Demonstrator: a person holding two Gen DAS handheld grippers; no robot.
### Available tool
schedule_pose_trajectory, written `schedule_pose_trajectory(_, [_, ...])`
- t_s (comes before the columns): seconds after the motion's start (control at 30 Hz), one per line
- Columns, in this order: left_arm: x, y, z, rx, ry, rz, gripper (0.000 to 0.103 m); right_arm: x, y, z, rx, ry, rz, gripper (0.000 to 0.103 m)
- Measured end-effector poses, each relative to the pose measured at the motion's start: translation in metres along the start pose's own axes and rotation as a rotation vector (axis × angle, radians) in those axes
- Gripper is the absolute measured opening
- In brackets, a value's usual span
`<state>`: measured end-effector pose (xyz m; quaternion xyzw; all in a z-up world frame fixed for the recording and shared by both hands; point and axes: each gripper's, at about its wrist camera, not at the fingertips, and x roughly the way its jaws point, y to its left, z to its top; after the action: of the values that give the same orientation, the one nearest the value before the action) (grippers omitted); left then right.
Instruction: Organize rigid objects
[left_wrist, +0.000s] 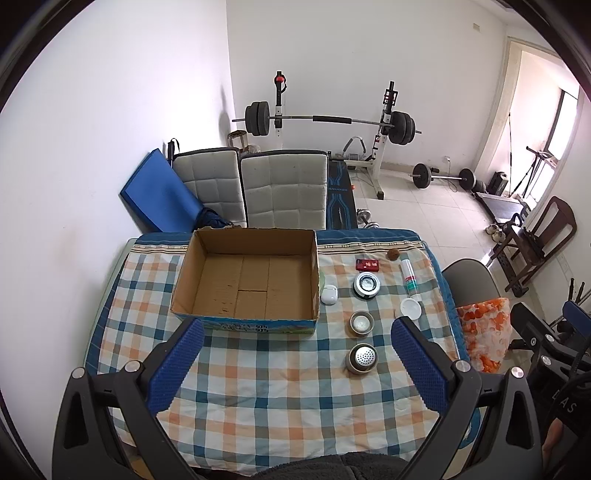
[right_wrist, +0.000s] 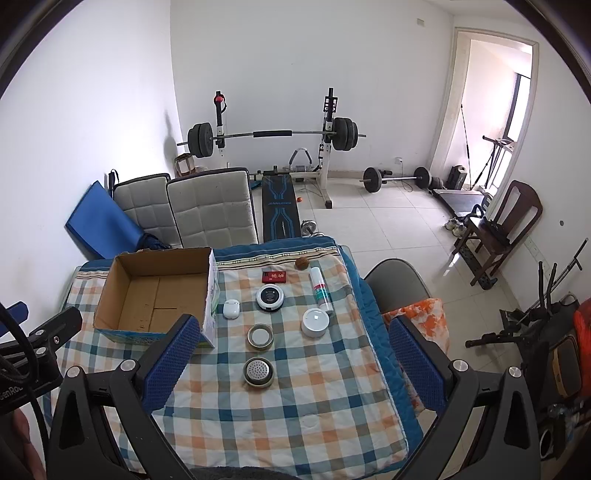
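Both grippers, left (left_wrist: 297, 363) and right (right_wrist: 291, 363), hover spread wide and empty over the checked tablecloth (right_wrist: 314, 398); the brown open cardboard box (left_wrist: 245, 280) sits empty.

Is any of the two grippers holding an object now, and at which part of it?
Nothing is held. The left gripper and the right gripper are both open above the checked tablecloth, with only air between their fingers.

Only partial "enRob" lettering on the left tongs' body (right_wrist: 11, 391), otherwise nothing legible.

Home gym rm: barbell rack (left_wrist: 328, 122), weight bench (right_wrist: 279, 214), checked-cloth table (left_wrist: 277, 398)
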<state>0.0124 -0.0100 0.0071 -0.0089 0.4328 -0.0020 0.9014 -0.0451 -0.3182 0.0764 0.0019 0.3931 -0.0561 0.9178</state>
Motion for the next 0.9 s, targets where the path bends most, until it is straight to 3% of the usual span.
schedule_pose_trajectory(0.9, [-0.0027,-0.0076,0.0062,0.002,-0.005,-0.004,0.103,-0.0022,-0.0007,0.0023,0.003,-0.008,-0.012,0.103])
